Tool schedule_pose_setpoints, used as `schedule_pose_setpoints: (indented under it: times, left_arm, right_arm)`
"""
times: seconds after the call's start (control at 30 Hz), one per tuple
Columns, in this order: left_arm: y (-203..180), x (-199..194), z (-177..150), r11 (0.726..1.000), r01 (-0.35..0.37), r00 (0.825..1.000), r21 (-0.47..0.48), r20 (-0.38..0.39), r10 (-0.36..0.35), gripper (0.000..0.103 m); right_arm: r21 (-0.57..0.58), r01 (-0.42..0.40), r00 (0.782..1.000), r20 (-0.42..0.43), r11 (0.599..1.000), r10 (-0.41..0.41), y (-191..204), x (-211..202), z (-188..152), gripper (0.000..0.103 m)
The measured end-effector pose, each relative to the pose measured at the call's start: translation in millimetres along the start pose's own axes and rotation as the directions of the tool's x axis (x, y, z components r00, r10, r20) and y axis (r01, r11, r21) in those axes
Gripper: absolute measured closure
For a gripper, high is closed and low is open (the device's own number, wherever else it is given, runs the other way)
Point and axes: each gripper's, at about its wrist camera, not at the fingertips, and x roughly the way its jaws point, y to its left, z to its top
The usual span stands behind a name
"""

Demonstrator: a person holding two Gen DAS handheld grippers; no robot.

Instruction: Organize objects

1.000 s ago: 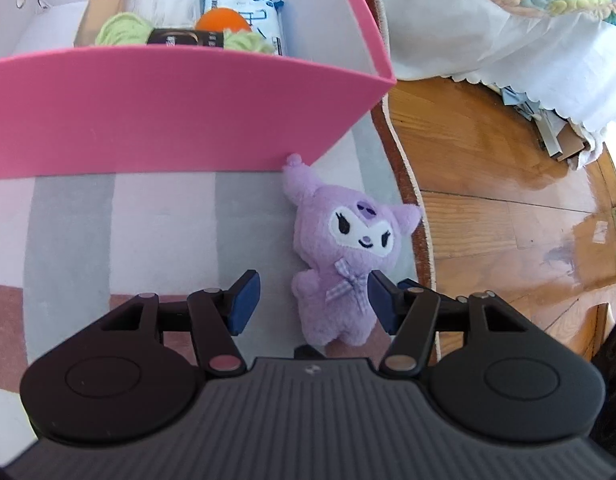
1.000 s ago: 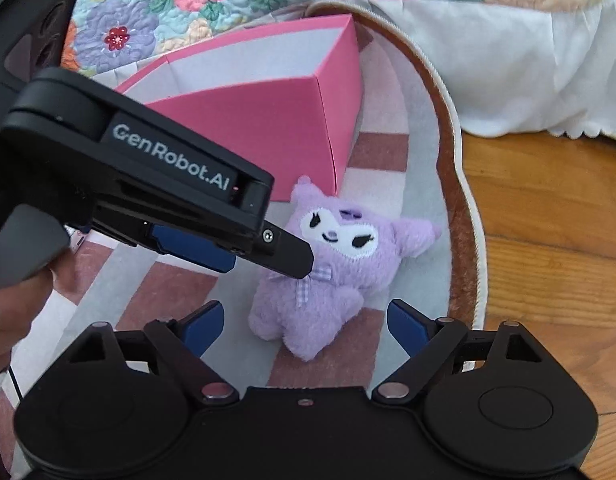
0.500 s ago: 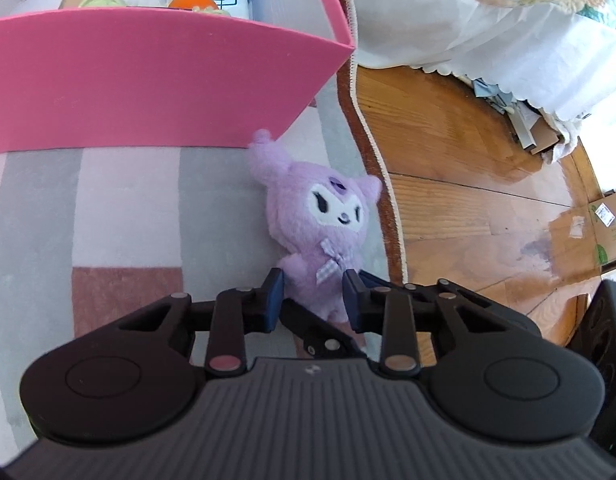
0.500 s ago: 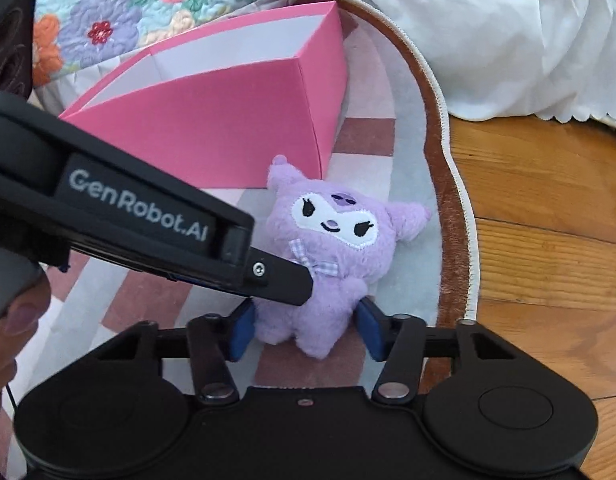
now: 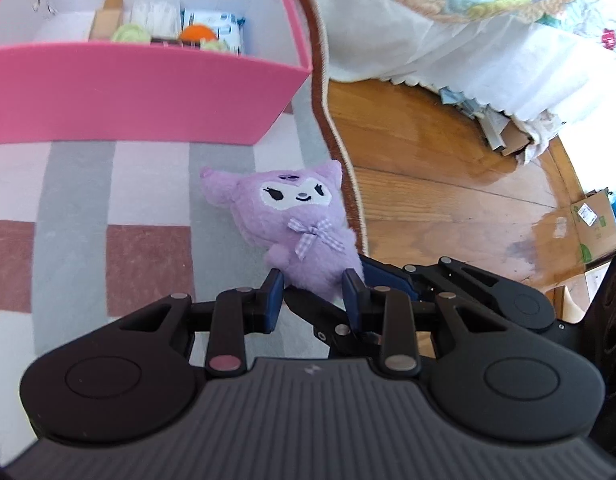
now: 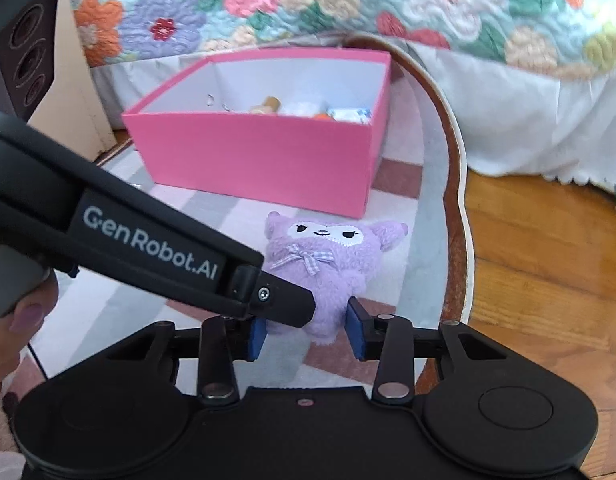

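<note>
A purple plush toy (image 5: 292, 224) with a white face and a checked bow is held by its lower body just over the striped rug. My left gripper (image 5: 313, 294) is shut on its legs. My right gripper (image 6: 306, 330) is shut on the same lower body, and the plush (image 6: 328, 256) rises out of it. The left gripper's body crosses the right wrist view from the left. The pink box (image 5: 140, 96) stands behind the plush and holds several small items; it also shows in the right wrist view (image 6: 260, 160).
The rug's brown edge (image 5: 336, 140) runs just right of the plush, with wooden floor (image 5: 448, 184) beyond. A bed with a white skirt and floral quilt (image 6: 488, 92) stands behind. A dark speaker (image 6: 24, 44) is at far left. Cardboard scraps (image 5: 508, 136) lie under the bed.
Both grippers have closed on the plush's lower body. The plush has been raised and tilted, and the box's inside is more in view.
</note>
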Motion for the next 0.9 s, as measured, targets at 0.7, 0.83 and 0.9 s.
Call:
schedule_pose_setpoints:
  times: [0.7,0.83,0.9]
  left_arm:
    - [61.4,5.4,-32.6,0.976,-0.049,0.997,-0.212,-0.075,0.034,0.068]
    - [64.9,3.8,-35.3,0.973,-0.060,0.998,-0.221,-0.044,0.051,0.057]
    - [65.8,2.8,-35.9,0.973,-0.052,0.999,-0.224,-0.026,0.047,0.054]
  right_arm:
    - [-0.046,-0.170,0.982,-0.090,0.984,0.165,23.0,30.7,-25.6,0.053]
    - [-0.045,-0.185,0.979,-0.094,0.982,0.181,21.6,29.2,-24.4,0.041]
    - [-0.052,-0.183,0.980,-0.086,0.982,0.178,22.9,29.9,-24.1,0.038]
